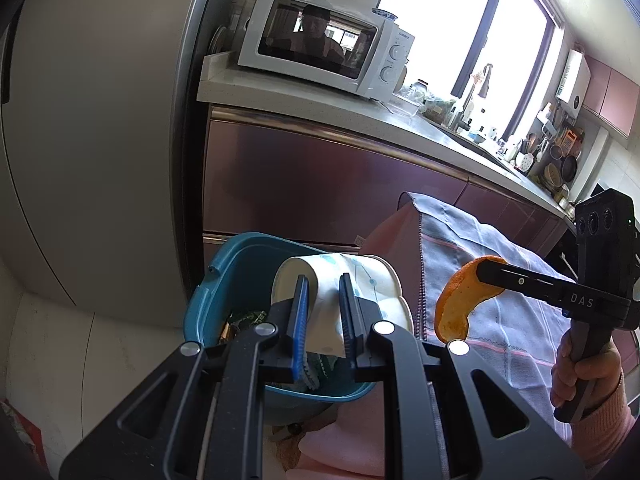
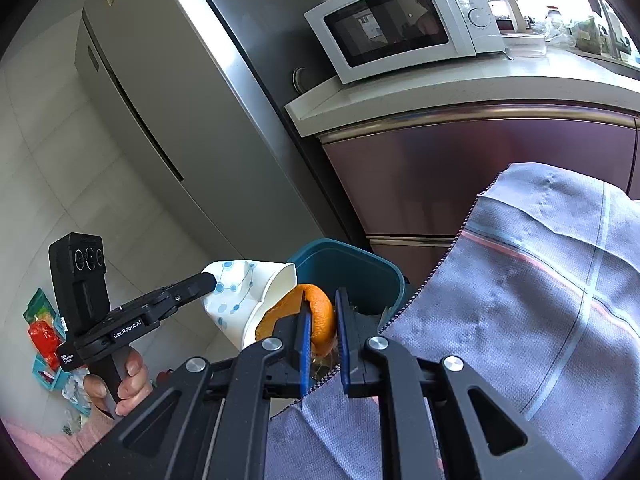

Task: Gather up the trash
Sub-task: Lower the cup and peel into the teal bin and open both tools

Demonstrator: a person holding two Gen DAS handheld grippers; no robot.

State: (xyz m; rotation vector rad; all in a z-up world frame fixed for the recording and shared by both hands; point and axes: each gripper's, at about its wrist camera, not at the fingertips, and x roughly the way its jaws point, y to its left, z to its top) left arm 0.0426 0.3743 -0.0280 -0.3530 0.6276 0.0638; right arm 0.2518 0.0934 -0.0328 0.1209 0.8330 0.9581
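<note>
My left gripper (image 1: 325, 316) is shut on a white paper cup with blue dots (image 1: 356, 280), held on its side over the teal trash bin (image 1: 224, 292). The cup (image 2: 240, 296) and left gripper (image 2: 208, 280) also show in the right wrist view. My right gripper (image 2: 322, 332) is shut on a curved orange peel (image 2: 320, 316), held beside the bin (image 2: 352, 272), close to the cup's mouth. In the left wrist view the peel (image 1: 456, 304) hangs from the right gripper (image 1: 486, 270) to the right of the cup. The bin holds some dark trash (image 1: 244, 318).
A grey checked cloth (image 2: 520, 300) covers the table on the right. A fridge (image 2: 168, 92) stands left, with a counter (image 2: 440, 92) and white microwave (image 2: 404, 20) behind. Colourful wrappers (image 2: 44, 332) lie on the tiled floor at left.
</note>
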